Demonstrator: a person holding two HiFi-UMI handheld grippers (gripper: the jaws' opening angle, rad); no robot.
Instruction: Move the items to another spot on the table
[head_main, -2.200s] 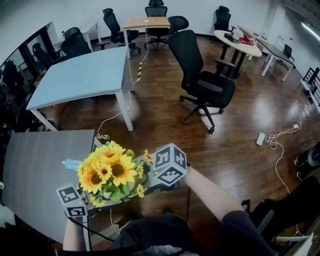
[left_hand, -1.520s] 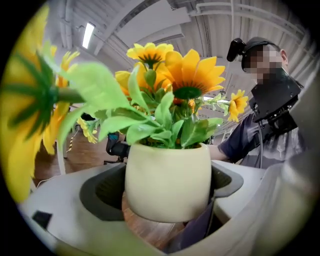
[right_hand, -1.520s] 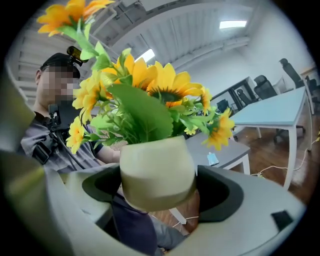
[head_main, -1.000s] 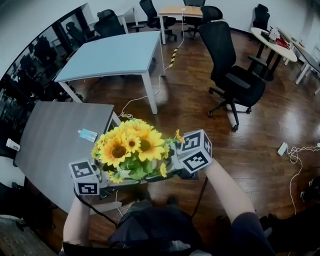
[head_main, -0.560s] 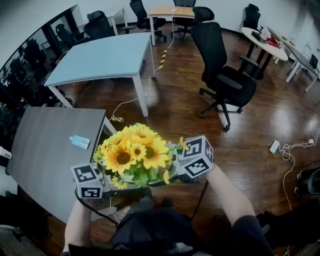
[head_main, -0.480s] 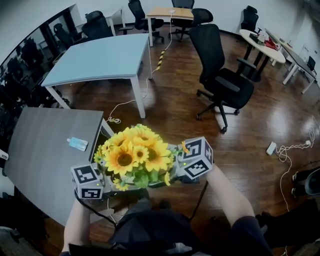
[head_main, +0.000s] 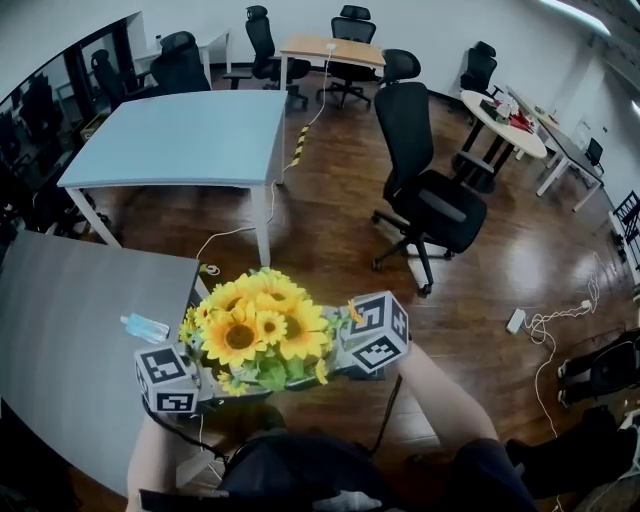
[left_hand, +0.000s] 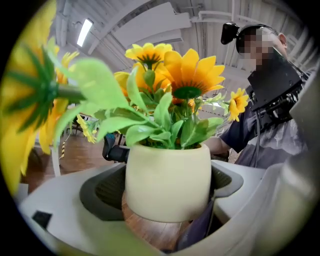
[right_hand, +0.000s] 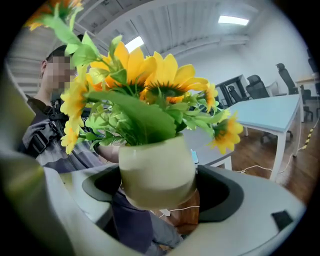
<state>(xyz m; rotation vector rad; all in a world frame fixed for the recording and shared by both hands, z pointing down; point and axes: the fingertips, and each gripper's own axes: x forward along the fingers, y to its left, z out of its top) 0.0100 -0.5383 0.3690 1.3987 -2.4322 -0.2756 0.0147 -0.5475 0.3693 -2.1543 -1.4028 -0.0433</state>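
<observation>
While both grippers meet around it from opposite sides, the cream-coloured round pot (left_hand: 167, 182) with its bunch of yellow sunflowers and green leaves (head_main: 255, 325) is held up in the air close in front of the person. It is off the dark grey counter (head_main: 80, 340), just beside that counter's near right edge and above the brown wooden floor (head_main: 330, 230).

Seen in the left gripper view, the left gripper (left_hand: 167, 190) has its jaws clenched on the pot, one dark pad pressing each flank of the pot's lower half. The right gripper view shows the same for the right gripper (right_hand: 160, 187): the pot (right_hand: 156, 175) sits between its two pads, grasped on both sides. From the head view the blossoms cover the pot completely, and only the marker cubes of the two grippers show to the left and right of the flowers.

On the counter, well apart from the flowers, lies a small clear bottle with a blue cap (head_main: 146, 327). Farther off stand a light blue table (head_main: 180, 135) and a black office chair (head_main: 425, 190).
</observation>
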